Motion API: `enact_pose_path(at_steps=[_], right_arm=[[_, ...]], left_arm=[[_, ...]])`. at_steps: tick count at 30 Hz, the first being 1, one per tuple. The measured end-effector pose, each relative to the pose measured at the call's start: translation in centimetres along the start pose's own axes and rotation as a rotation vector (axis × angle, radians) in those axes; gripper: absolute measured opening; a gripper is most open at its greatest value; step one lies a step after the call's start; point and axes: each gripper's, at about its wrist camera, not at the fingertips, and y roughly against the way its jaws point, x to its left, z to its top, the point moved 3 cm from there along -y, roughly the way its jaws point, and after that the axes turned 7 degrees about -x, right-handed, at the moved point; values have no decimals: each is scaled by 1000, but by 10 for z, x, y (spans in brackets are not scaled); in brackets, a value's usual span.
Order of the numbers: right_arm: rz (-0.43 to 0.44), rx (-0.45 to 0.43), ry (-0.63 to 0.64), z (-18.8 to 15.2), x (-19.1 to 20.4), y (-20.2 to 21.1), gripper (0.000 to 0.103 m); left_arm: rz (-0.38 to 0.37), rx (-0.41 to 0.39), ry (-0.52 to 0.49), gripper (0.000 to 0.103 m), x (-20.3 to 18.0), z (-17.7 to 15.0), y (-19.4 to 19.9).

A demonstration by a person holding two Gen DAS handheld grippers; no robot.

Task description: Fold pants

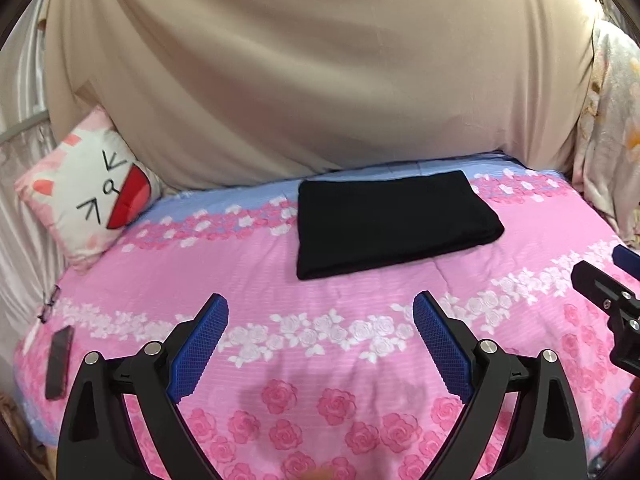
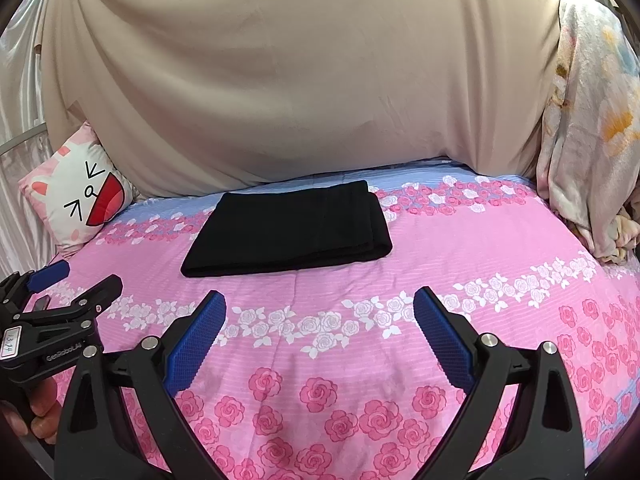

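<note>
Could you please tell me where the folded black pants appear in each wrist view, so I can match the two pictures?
Left wrist view: the black pants lie right of centre on the bed, beyond the open left gripper.
Right wrist view: the black pants lie left of centre.
Shared landmark: the cat-face pillow at far left in both.
</note>
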Motion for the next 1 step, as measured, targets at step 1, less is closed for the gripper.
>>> enact_pose_path(at_steps=[1], right_arm=[[-1,2,1,-1,0,0,93]], left_arm=[[-8,7,7,92,1,-2,0]])
